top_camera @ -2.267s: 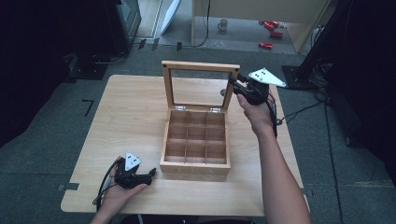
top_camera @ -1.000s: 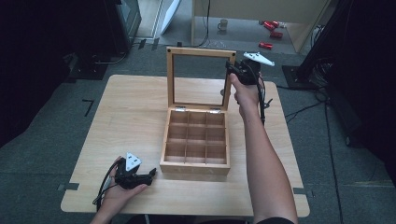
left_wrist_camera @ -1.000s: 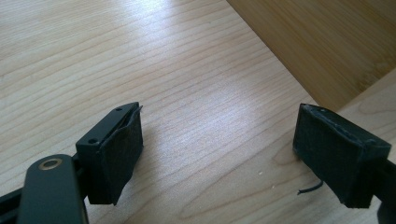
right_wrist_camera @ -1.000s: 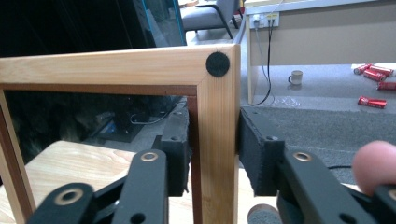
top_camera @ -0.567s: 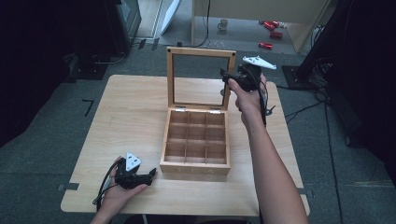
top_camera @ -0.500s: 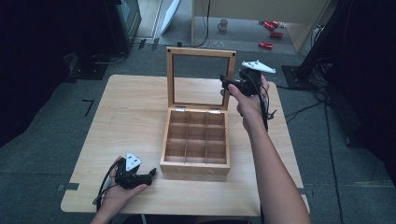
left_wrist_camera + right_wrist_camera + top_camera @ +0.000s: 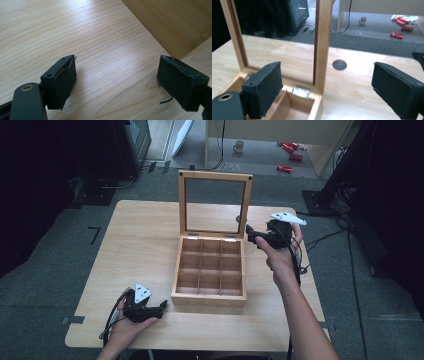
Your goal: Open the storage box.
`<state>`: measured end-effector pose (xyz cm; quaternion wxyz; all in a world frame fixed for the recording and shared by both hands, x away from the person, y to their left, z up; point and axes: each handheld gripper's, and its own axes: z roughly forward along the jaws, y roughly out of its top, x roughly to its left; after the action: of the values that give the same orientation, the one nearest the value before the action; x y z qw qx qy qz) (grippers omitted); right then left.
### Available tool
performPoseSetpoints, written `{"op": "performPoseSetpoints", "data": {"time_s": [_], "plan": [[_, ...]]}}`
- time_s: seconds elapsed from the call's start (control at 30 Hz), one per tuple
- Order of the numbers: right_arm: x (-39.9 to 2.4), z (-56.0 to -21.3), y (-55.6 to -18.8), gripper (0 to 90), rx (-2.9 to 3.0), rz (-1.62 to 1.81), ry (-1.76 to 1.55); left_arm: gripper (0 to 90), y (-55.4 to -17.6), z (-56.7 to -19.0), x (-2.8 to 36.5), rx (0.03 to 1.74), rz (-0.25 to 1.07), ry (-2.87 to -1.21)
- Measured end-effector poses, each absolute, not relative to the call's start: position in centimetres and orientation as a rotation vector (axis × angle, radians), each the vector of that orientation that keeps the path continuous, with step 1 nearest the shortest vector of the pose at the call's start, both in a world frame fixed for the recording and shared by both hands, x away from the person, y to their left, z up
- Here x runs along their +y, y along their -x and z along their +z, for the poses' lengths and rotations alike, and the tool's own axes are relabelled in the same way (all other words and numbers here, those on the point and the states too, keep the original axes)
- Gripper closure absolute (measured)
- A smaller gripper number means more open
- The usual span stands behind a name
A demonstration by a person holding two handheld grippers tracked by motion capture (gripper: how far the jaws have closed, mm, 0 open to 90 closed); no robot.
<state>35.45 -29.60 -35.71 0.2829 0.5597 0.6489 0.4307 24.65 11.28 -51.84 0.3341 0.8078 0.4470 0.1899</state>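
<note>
The right hand-held gripper has let go of the upright lid, jaws just opened.

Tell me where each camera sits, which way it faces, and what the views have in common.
High view: above the person's side, facing forward and down on the table and box; both forearms, left gripper, right gripper.
Left gripper view: rides the left gripper, low over the table, facing the box wall; open jaws.
Right gripper view: rides the right gripper, facing the upright lid; jaws just opened, empty.
Shared: the box and table appear in all three.
</note>
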Motion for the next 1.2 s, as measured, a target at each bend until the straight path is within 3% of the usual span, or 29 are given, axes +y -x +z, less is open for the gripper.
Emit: {"op": "performPoseSetpoints", "data": {"time_s": [1.2], "plan": [[-37.8,-47.0,-23.3,6.6,1.754,1.021,-1.650,16.4,-24.6,-51.8,11.3,1.166,0.496,-2.110]]}}
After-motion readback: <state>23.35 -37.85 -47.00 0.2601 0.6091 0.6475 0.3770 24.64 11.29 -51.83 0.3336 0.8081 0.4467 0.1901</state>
